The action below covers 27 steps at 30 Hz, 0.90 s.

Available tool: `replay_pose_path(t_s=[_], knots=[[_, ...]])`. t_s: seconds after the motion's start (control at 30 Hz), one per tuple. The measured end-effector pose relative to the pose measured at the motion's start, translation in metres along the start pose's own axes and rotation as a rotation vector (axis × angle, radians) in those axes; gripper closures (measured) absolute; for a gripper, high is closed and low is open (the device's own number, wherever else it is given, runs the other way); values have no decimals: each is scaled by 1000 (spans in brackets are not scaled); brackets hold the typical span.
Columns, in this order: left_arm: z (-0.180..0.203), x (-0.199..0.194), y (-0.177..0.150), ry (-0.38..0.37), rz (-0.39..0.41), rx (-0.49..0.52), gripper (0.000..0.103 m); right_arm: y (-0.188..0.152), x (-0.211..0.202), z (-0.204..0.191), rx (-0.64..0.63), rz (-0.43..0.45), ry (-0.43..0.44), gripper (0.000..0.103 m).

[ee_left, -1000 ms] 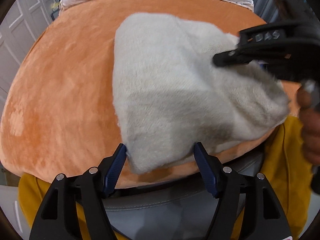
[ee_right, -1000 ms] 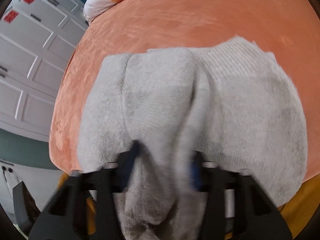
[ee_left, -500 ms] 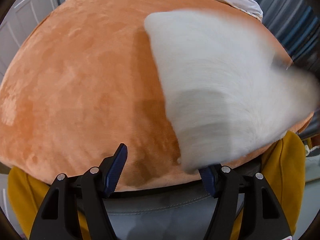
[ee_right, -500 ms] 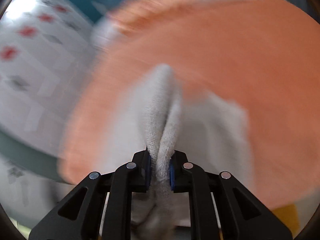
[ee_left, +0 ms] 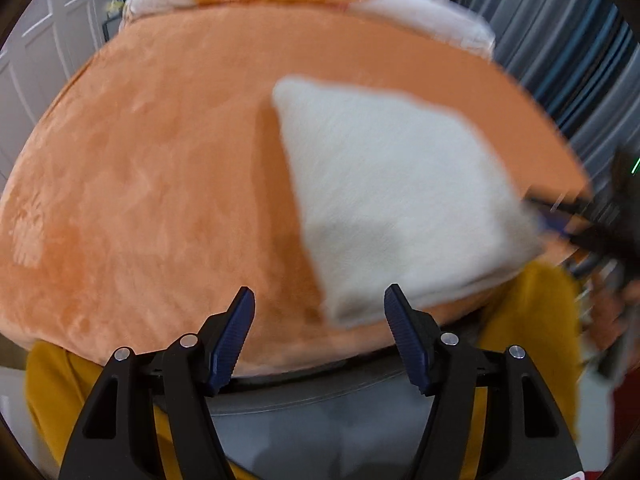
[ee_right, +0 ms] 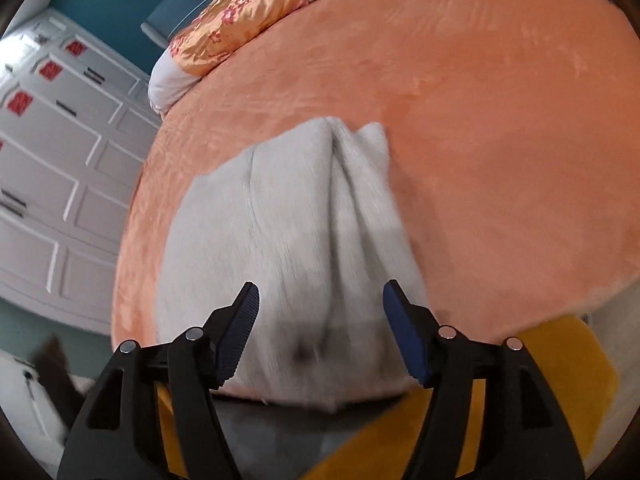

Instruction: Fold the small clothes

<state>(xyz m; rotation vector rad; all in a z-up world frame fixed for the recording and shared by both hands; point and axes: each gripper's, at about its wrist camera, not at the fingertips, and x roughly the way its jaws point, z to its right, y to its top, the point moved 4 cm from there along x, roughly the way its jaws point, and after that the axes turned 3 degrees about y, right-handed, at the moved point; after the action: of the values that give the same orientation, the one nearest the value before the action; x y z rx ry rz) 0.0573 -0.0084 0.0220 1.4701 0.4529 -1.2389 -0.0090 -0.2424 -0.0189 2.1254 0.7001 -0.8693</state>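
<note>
A small fuzzy grey-white garment (ee_left: 396, 196) lies folded on the orange bed cover (ee_left: 152, 184), near the bed's front edge. In the left wrist view it sits right of centre, blurred. My left gripper (ee_left: 318, 314) is open and empty, just in front of the garment's near left corner. My right gripper (ee_right: 320, 312) is open and hovers over the garment's near end (ee_right: 288, 240), which shows a raised crease down its middle. In the left wrist view the right gripper (ee_left: 560, 216) is a dark blur at the garment's right edge.
The orange cover's (ee_right: 500, 140) front edge hangs over a yellow sheet (ee_left: 532, 312) and a grey bed base (ee_left: 320, 412). A patterned orange pillow (ee_right: 240, 20) lies at the bed's head. White panelled cupboard doors (ee_right: 60, 160) stand to the left.
My right gripper was shut on a fold of the garment half a second ago; it has let go and opened. The garment has shifted right, away from my left gripper.
</note>
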Motion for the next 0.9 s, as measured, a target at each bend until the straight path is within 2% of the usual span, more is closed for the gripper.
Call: replay_pose_path(t_s=[0.1, 0.2, 0.23, 0.27, 0.3, 0.37, 0.43, 0.5, 0.57, 0.6, 0.63, 0.7, 0.83, 0.9], knots=[[-1, -12, 20, -14, 61, -45, 38, -11, -15, -19, -76, 74, -11, 40], [4, 7, 38, -30, 35, -89, 38, -11, 1, -33, -137, 45, 2, 40], [3, 15, 43, -32, 24, -92, 38, -11, 13, -31, -149, 17, -23, 45], [3, 23, 45, -18, 10, -91, 38, -13, 30, -26, -154, -37, -69, 70], [5, 32, 45, 7, -11, -85, 38, -11, 42, -23, -141, -82, -77, 84], [8, 46, 43, 39, -54, -75, 40, -10, 28, -25, -117, -39, -16, 90], [5, 47, 39, 39, -68, -95, 40, -5, -17, -32, -99, 89, 111, 91], [4, 47, 33, 42, -71, -97, 38, -5, -36, -24, -71, 127, 141, 91], [6, 58, 27, 53, -101, -82, 38, -13, -14, -1, -57, 39, 44, 91], [8, 63, 23, 55, -120, -77, 38, -26, 17, 18, -55, -75, -39, 91], [10, 70, 20, 55, -137, -73, 38, -37, 41, 33, -25, -156, -58, 90], [12, 75, 18, 71, -141, -65, 37, -36, 41, 34, 28, -143, -20, 89], [11, 74, 20, 98, -120, -49, 36, -21, 17, 18, 0, -97, -32, 85], [12, 75, 20, 101, -120, -49, 35, -11, 4, 17, 20, -63, 3, 81]])
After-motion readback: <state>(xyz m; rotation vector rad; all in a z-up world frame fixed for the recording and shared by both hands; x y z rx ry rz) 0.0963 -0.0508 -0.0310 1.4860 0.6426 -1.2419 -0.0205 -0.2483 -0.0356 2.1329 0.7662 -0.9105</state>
